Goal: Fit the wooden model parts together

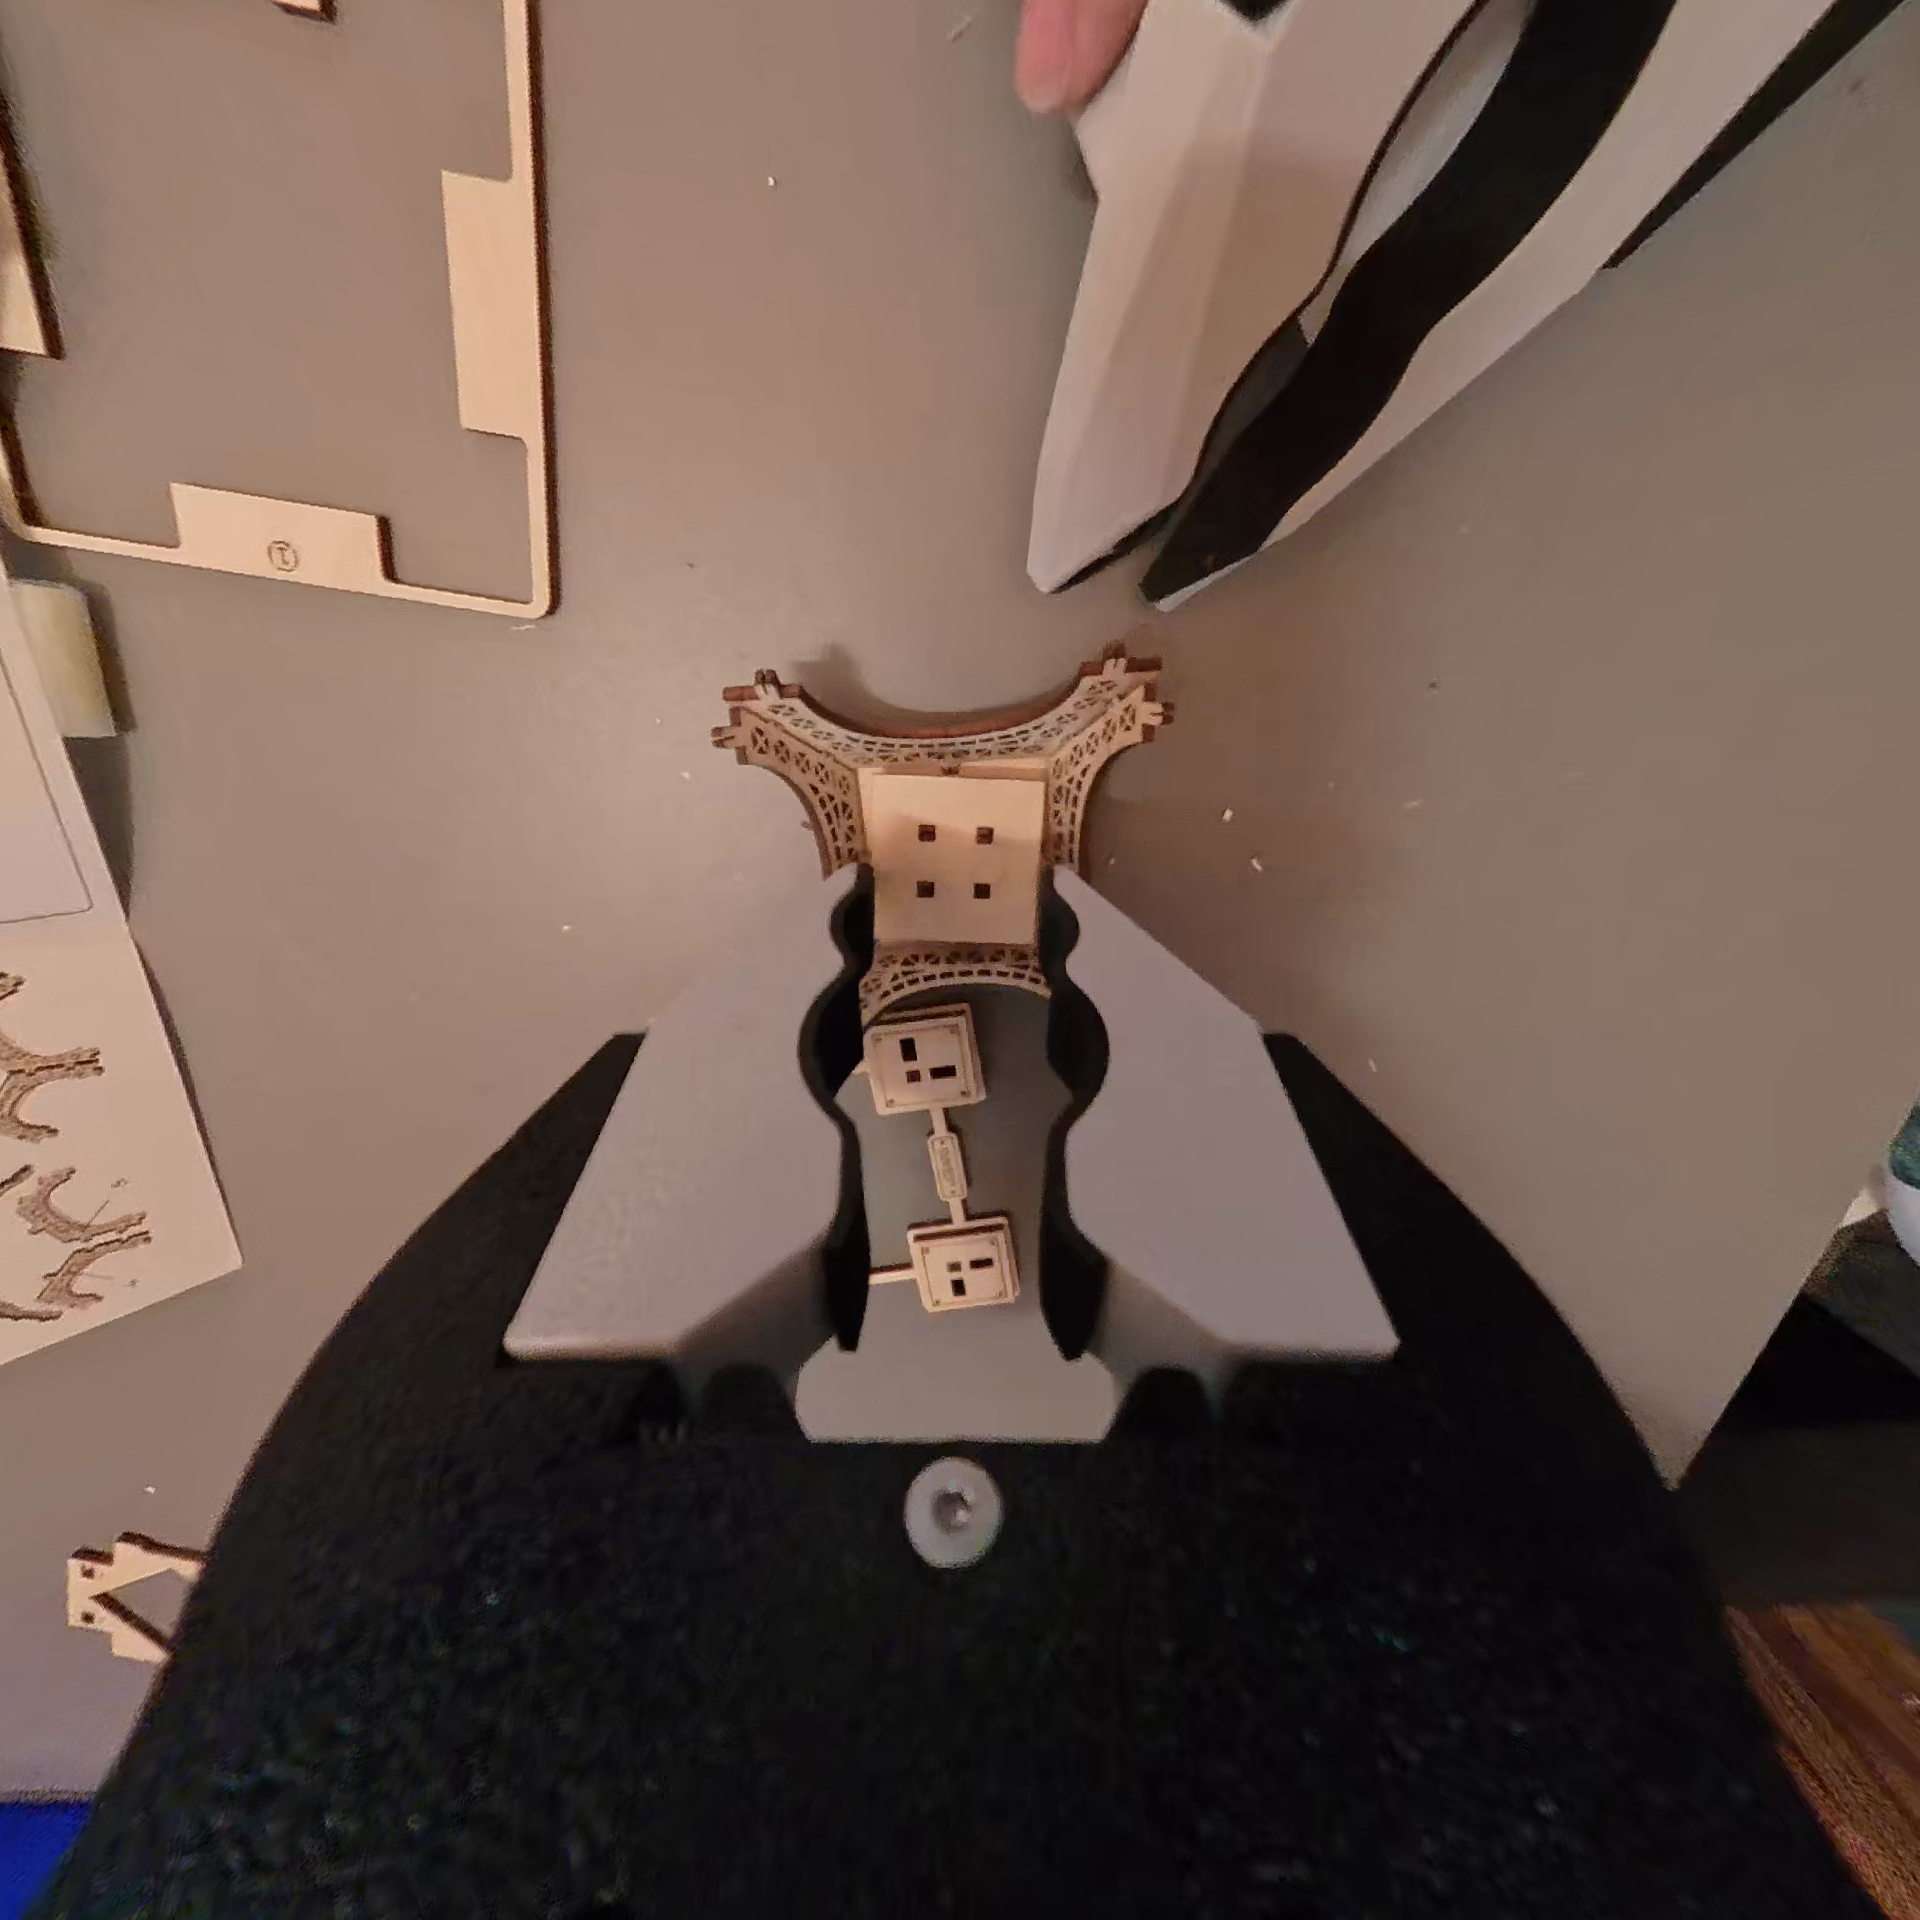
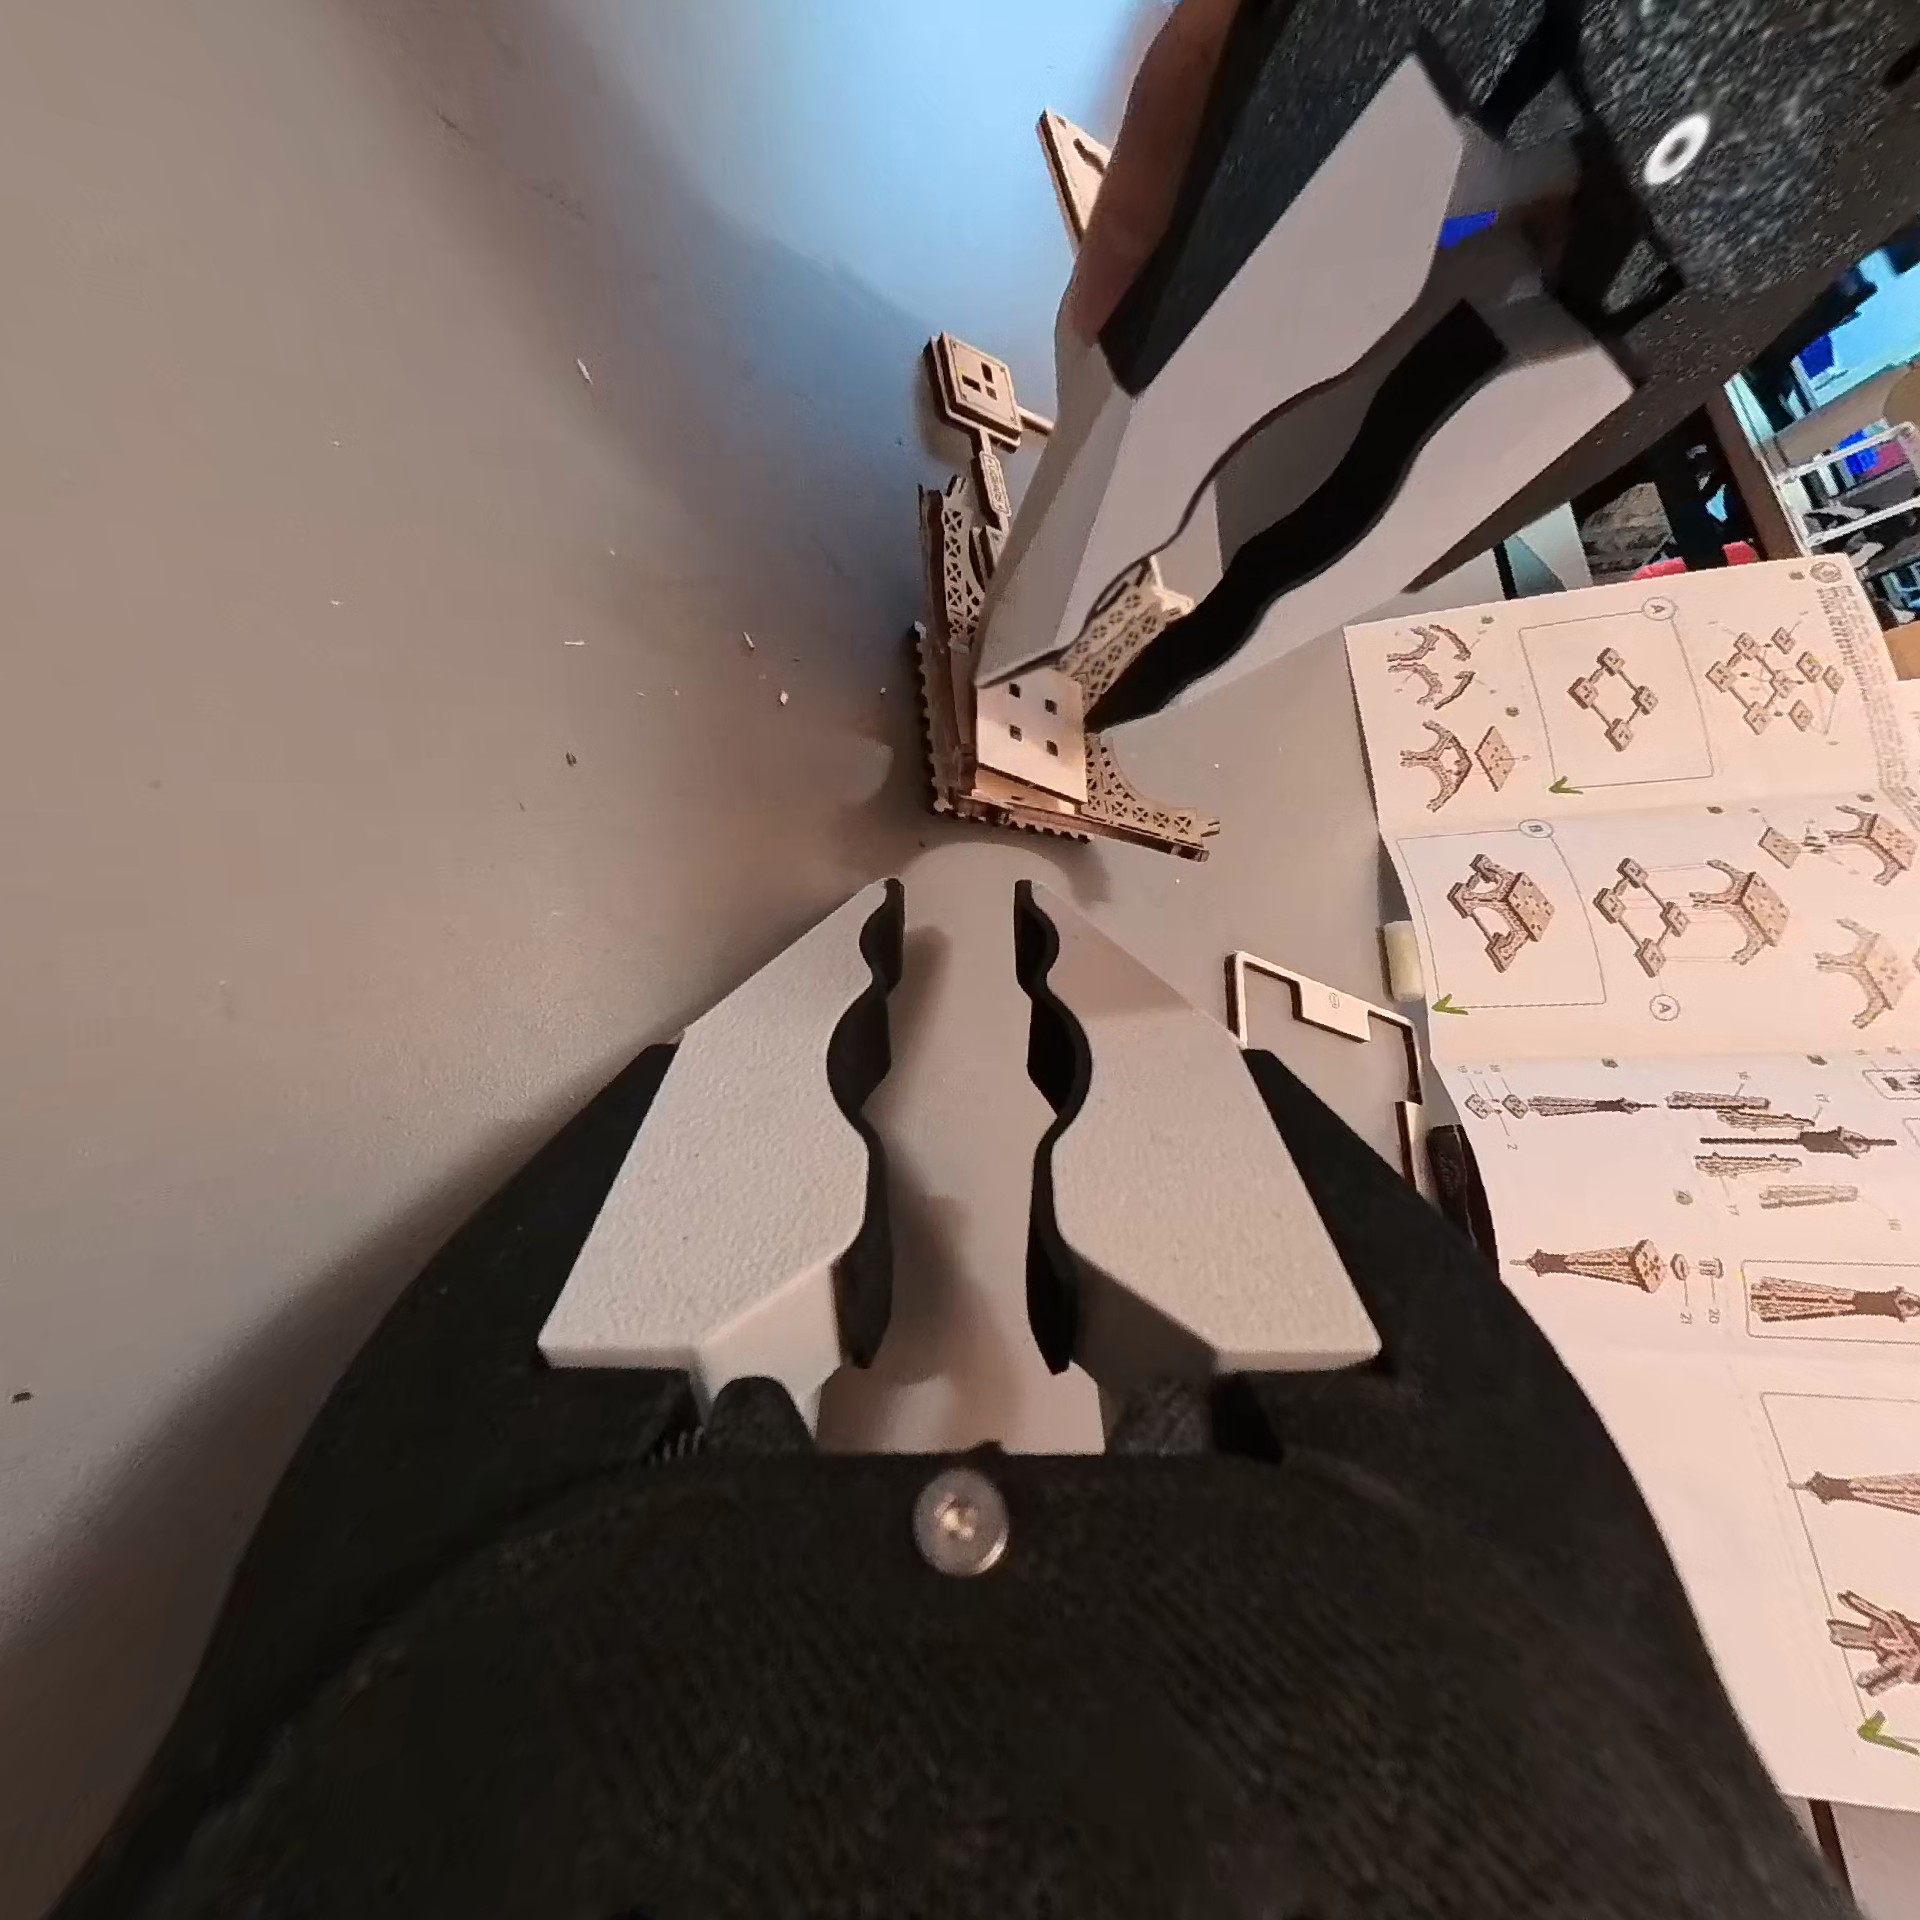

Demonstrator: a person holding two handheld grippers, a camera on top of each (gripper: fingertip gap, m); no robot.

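Note:
My left gripper point(image 1: 956, 883) is shut on the wooden tower base point(image 1: 951, 831), a square plate with four small holes framed by lattice arches. The base lies on its side against the grey table point(image 1: 727, 312). Under the left fingers lie two small square wooden pieces point(image 1: 925, 1060) joined by a thin link. In the right wrist view the left gripper point(image 2: 1044, 696) comes in from the upper right, holding the base point(image 2: 1023, 727); one square piece point(image 2: 977, 390) shows behind it. My right gripper point(image 2: 958, 885) is slightly open and empty, just short of the base. It also shows in the left wrist view point(image 1: 1101, 587).
A punched-out wooden sheet frame point(image 1: 312, 520) lies at the far left, also in the right wrist view point(image 2: 1320, 1008). An instruction sheet point(image 2: 1662, 935) covers the right side. A small wooden offcut point(image 1: 114, 1590) lies near the left. The table edge point(image 1: 1714, 1351) runs on the right. There is about 5 cm between the tips of the two grippers.

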